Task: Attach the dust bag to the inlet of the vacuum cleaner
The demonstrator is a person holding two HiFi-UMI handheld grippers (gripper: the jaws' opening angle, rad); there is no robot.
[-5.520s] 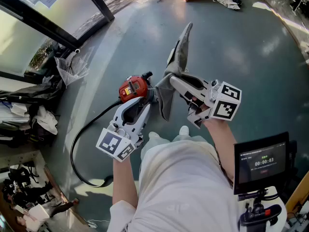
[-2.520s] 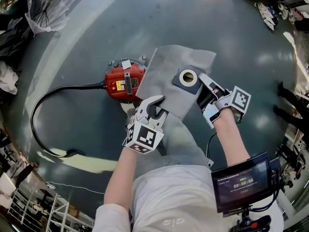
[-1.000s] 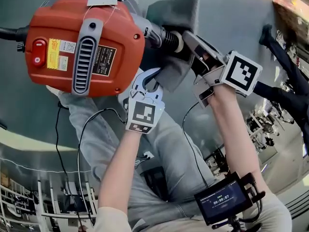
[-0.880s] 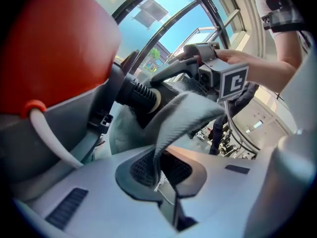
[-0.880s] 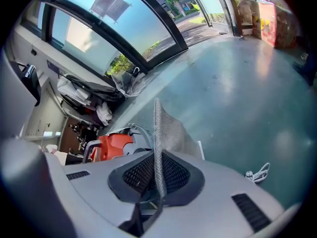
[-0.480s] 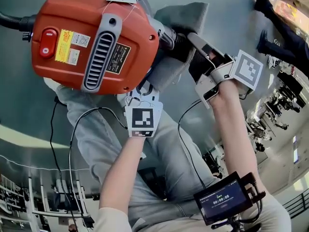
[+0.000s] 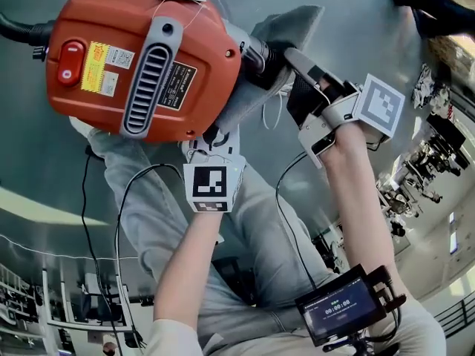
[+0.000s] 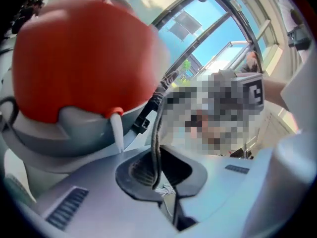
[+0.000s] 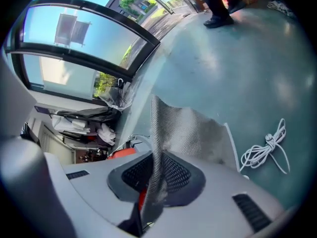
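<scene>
The red vacuum cleaner [image 7: 133, 58] fills the upper left of the head view, its inlet [image 7: 256, 50] pointing right. The grey dust bag [image 7: 286, 24] sits around the inlet. My left gripper [image 7: 215, 136] reaches under the vacuum's body, tips partly hidden. The left gripper view shows it [image 8: 161, 182] shut on a thin dark edge of the bag [image 8: 157, 133], below the red body [image 8: 79, 58]. My right gripper [image 7: 293, 58] is at the inlet. In its own view its jaws are opening a little while the bag's mesh fabric [image 9: 193, 133] still stands pinched between its fingertips [image 9: 153, 192].
The person's legs [image 7: 171, 199] are under the vacuum. A black power cable [image 7: 15, 28] leaves the vacuum at the left. A coiled white cord [image 9: 265, 150] lies on the green floor. A small monitor [image 7: 345, 310] hangs at the lower right. Someone's shoes [image 7: 430, 6] show at the top right.
The left gripper slid further under the vacuum's body and rolled, so its marker cube now faces up squarely. The right gripper stayed at the inlet and rolled a little.
</scene>
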